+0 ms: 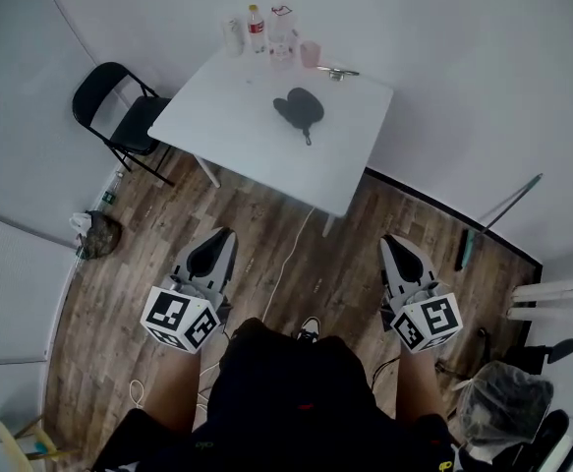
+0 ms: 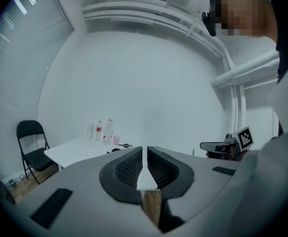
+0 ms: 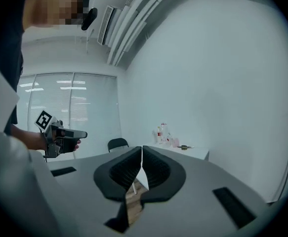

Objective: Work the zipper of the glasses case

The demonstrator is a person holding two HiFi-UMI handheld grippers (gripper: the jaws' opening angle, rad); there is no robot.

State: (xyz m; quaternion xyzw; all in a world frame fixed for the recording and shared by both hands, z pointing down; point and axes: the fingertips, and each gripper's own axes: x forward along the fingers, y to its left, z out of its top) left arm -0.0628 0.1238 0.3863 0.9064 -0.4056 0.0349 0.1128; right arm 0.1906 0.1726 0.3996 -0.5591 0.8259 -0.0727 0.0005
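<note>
1. Glasses case (image 1: 299, 109): dark, lying flat near the middle of the white table (image 1: 227, 116), well ahead of both grippers and roughly between where they point. Nowhere near being touched yet.
2. Left gripper (image 1: 224, 234): clenched on nothing, pads pressed together in its own view (image 2: 144, 149) with just a sliver of floor below them. Held low at hip height, nose aimed at the table.
3. Right gripper (image 1: 393, 240): same deal, pinched together and empty in its own view (image 3: 142, 148). Level with the left one, well apart from it, over the wood floor (image 1: 345, 264).
4. Reads like a neutral carry pose, honestly. Nothing to hold, so no reason to keep the jaws apart, and pointing forward keeps the table in both gripper views.
5. Thin tail poking out of the case on the side facing the grippers. Could be a strap or the zipper pull, way too small to tell from here. Handy if it's the pull, being on the near side.
6. Bottles (image 1: 256, 28) and a pink cup (image 1: 310, 53) lined up beyond the case, along the far edge. Probably parked there to leave the approach clear. Black folding chair (image 1: 141, 121) off past the table corner on the left gripper's side, out of the way.
7. Task-wise: not begun, by the look of it. Next up, most likely: close the gap, pin the shell with one gripper, nip the pull with the other. Worth watching for the case skating around on that smooth tabletop if not braced.
</note>
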